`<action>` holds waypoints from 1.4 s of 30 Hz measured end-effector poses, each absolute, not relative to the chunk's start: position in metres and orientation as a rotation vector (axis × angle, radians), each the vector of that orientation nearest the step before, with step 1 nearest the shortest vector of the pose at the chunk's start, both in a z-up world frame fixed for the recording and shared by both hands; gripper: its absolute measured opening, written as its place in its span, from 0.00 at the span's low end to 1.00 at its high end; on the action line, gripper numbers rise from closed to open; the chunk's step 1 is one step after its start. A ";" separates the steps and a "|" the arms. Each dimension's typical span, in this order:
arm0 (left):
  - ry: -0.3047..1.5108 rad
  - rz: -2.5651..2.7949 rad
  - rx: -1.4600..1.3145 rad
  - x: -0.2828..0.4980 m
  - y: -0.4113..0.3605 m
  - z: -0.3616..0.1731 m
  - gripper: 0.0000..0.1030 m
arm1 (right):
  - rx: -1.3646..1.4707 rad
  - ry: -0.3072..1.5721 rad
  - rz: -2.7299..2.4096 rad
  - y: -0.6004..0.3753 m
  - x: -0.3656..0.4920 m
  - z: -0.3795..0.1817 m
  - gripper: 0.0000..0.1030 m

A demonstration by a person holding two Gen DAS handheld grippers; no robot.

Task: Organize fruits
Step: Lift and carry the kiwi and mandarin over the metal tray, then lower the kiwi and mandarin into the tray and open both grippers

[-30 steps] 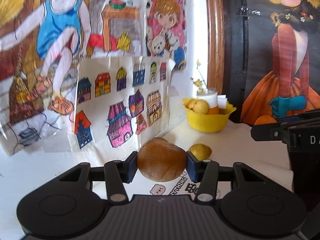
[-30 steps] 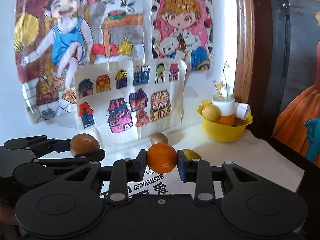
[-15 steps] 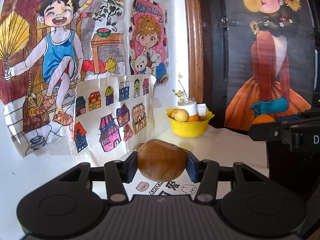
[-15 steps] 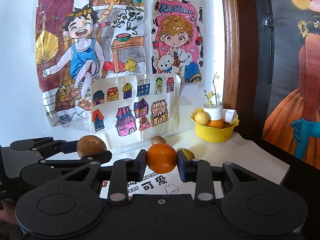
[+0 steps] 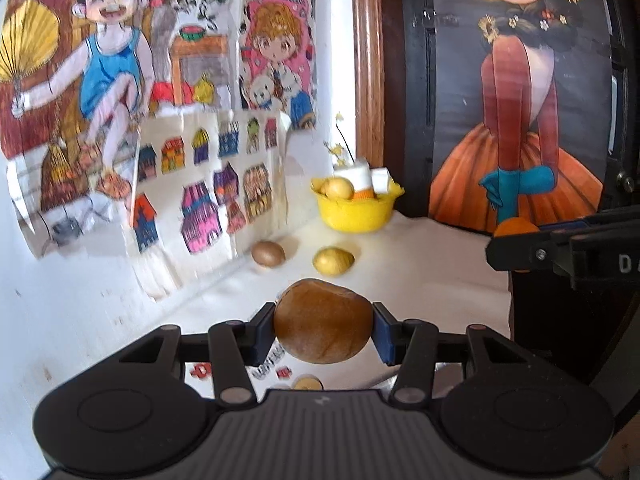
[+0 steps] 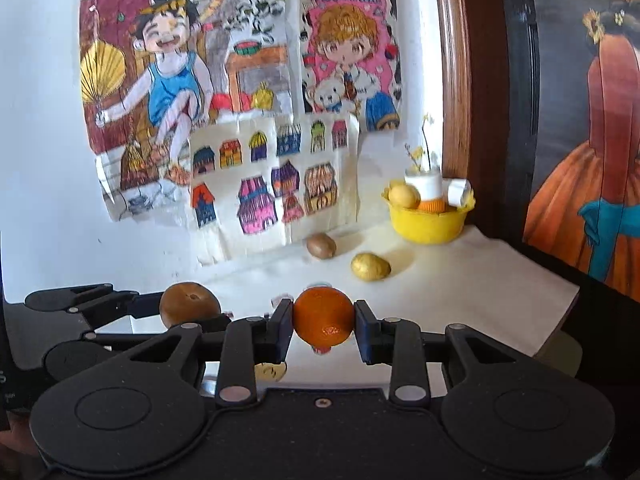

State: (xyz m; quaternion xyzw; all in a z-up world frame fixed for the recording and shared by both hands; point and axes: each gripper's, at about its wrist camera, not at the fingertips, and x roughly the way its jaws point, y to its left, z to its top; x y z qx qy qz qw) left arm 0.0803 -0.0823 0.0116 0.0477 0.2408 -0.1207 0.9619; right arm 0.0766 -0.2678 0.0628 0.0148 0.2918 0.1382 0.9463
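Two fruits gripped above the white cloth

Both grippers carry fruit over the white cloth-covered tabletop (image 6: 460, 280). The left gripper (image 5: 323, 330) has its blue pads pressed on either side of a large round brown fruit (image 5: 323, 326), which is clear of the surface. The right gripper (image 6: 323, 322) clamps a small round orange (image 6: 323, 316) between its pads in the same way. From the right wrist camera, the left gripper and its brown fruit show just to the left, at about the same height.

Farther back on the cloth lie two loose pieces: a small brown oval fruit (image 6: 321, 246) close to the wall, and a yellow lumpy fruit (image 6: 370, 267) a little nearer and to the right of it; the two are apart. Behind them, in the corner beside the wooden frame (image 6: 454, 80), sits a yellow plastic bowl (image 6: 426, 226) holding a round yellow fruit (image 6: 404, 196), an orange piece and a white jar (image 6: 425, 184). Coloured children's drawings (image 6: 240, 100) cover the white wall.
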 end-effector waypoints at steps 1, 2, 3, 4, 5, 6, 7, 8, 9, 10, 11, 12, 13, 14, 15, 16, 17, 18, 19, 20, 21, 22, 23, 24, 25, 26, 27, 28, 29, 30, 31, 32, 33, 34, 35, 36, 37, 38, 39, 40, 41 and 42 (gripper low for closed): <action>0.500 -0.247 0.097 0.080 -0.083 0.007 0.52 | 0.031 0.607 0.280 -0.269 0.078 0.058 0.33; 0.513 -0.251 0.097 0.080 -0.085 0.001 0.52 | 0.031 0.620 0.277 -0.270 0.080 0.053 0.33; 0.527 -0.255 0.096 0.080 -0.086 -0.004 0.52 | 0.030 0.631 0.274 -0.271 0.081 0.049 0.33; 0.541 -0.259 0.096 0.080 -0.088 -0.009 0.52 | 0.031 0.647 0.270 -0.273 0.084 0.042 0.33; 0.554 -0.264 0.096 0.081 -0.089 -0.014 0.52 | 0.036 0.663 0.267 -0.275 0.086 0.036 0.33; 0.568 -0.268 0.097 0.082 -0.092 -0.020 0.52 | 0.042 0.677 0.263 -0.277 0.088 0.030 0.33; 0.582 -0.273 0.097 0.083 -0.094 -0.025 0.52 | 0.045 0.693 0.258 -0.279 0.091 0.024 0.33; 0.596 -0.280 0.097 0.084 -0.096 -0.030 0.52 | 0.044 0.708 0.251 -0.281 0.094 0.017 0.33; 0.609 -0.285 0.099 0.085 -0.098 -0.036 0.52 | 0.043 0.722 0.246 -0.283 0.097 0.011 0.33; 0.622 -0.291 0.101 0.086 -0.101 -0.041 0.52 | 0.043 0.734 0.241 -0.284 0.099 0.005 0.33; 0.635 -0.297 0.104 0.087 -0.104 -0.046 0.52 | 0.043 0.748 0.236 -0.286 0.103 -0.001 0.33; 0.647 -0.303 0.107 0.088 -0.107 -0.051 0.52 | 0.041 0.760 0.233 -0.287 0.105 -0.006 0.33; 0.658 -0.310 0.110 0.089 -0.109 -0.055 0.52 | 0.041 0.774 0.230 -0.289 0.108 -0.012 0.33; 0.669 -0.316 0.111 0.090 -0.111 -0.060 0.52 | 0.042 0.788 0.226 -0.290 0.111 -0.018 0.33; 0.680 -0.320 0.113 0.091 -0.114 -0.064 0.52 | 0.040 0.802 0.224 -0.291 0.114 -0.024 0.33; 0.690 -0.323 0.113 0.092 -0.116 -0.068 0.52 | 0.037 0.815 0.223 -0.292 0.116 -0.030 0.33; 0.700 -0.326 0.115 0.094 -0.117 -0.073 0.52 | 0.036 0.829 0.223 -0.292 0.120 -0.036 0.33; 0.712 -0.328 0.116 0.095 -0.119 -0.077 0.52 | 0.039 0.845 0.224 -0.292 0.122 -0.042 0.33; 0.724 -0.331 0.117 0.097 -0.121 -0.081 0.52 | 0.040 0.856 0.225 -0.293 0.125 -0.046 0.33; 0.735 -0.333 0.119 0.098 -0.122 -0.084 0.52 | 0.039 0.868 0.227 -0.292 0.128 -0.052 0.33; 0.744 -0.335 0.120 0.099 -0.123 -0.088 0.52 | 0.040 0.880 0.229 -0.292 0.131 -0.056 0.33; 0.753 -0.337 0.120 0.100 -0.124 -0.091 0.52 | 0.043 0.890 0.232 -0.292 0.134 -0.060 0.33; 0.761 -0.339 0.122 0.101 -0.125 -0.094 0.52 | 0.041 0.900 0.235 -0.291 0.137 -0.064 0.33; 0.768 -0.338 0.123 0.101 -0.126 -0.096 0.52 | 0.037 0.908 0.236 -0.290 0.139 -0.068 0.33; 0.775 -0.338 0.123 0.102 -0.127 -0.099 0.52 | 0.035 0.915 0.237 -0.290 0.141 -0.071 0.33; 0.780 -0.338 0.123 0.103 -0.127 -0.101 0.53 | 0.033 0.923 0.237 -0.290 0.144 -0.074 0.33; 0.787 -0.337 0.123 0.104 -0.127 -0.103 0.53 | 0.030 0.931 0.236 -0.290 0.146 -0.078 0.33; 0.792 -0.337 0.124 0.104 -0.127 -0.105 0.53 | 0.030 0.938 0.236 -0.290 0.147 -0.081 0.33; 0.797 -0.336 0.124 0.104 -0.127 -0.107 0.53 | 0.031 0.947 0.238 -0.290 0.150 -0.084 0.34; 0.802 -0.334 0.124 0.105 -0.127 -0.109 0.53 | 0.032 0.954 0.239 -0.290 0.151 -0.087 0.34; 0.807 -0.334 0.123 0.105 -0.127 -0.110 0.53 | 0.032 0.961 0.241 -0.289 0.153 -0.090 0.34; 0.814 -0.335 0.122 0.105 -0.127 -0.112 0.53 | 0.031 0.967 0.243 -0.288 0.154 -0.092 0.34; 0.812 -0.335 0.127 0.105 -0.126 -0.113 0.53 | 0.030 0.971 0.244 -0.287 0.156 -0.094 0.34; 0.809 -0.336 0.131 0.104 -0.127 -0.113 0.53 | 0.030 0.975 0.245 -0.286 0.157 -0.096 0.34; 0.810 -0.336 0.131 0.105 -0.127 -0.113 0.53 | 0.032 0.978 0.246 -0.286 0.158 -0.097 0.34; 0.811 -0.337 0.130 0.105 -0.127 -0.112 0.53 | 0.031 0.981 0.246 -0.285 0.159 -0.098 0.34; 0.812 -0.338 0.130 0.105 -0.127 -0.112 0.53 | 0.028 0.984 0.249 -0.284 0.160 -0.099 0.34; 0.812 -0.338 0.132 0.105 -0.127 -0.112 0.54 | 0.025 0.987 0.251 -0.283 0.160 -0.100 0.34; 0.812 -0.337 0.133 0.105 -0.127 -0.112 0.54 | 0.024 0.990 0.252 -0.282 0.160 -0.101 0.34; 0.812 -0.337 0.132 0.105 -0.127 -0.112 0.54 | 0.023 0.992 0.253 -0.282 0.161 -0.101 0.34; 0.813 -0.336 0.133 0.105 -0.127 -0.112 0.55 | 0.022 0.993 0.252 -0.282 0.161 -0.102 0.34; 0.813 -0.336 0.133 0.105 -0.127 -0.112 0.55 | 0.021 0.994 0.251 -0.283 0.161 -0.102 0.35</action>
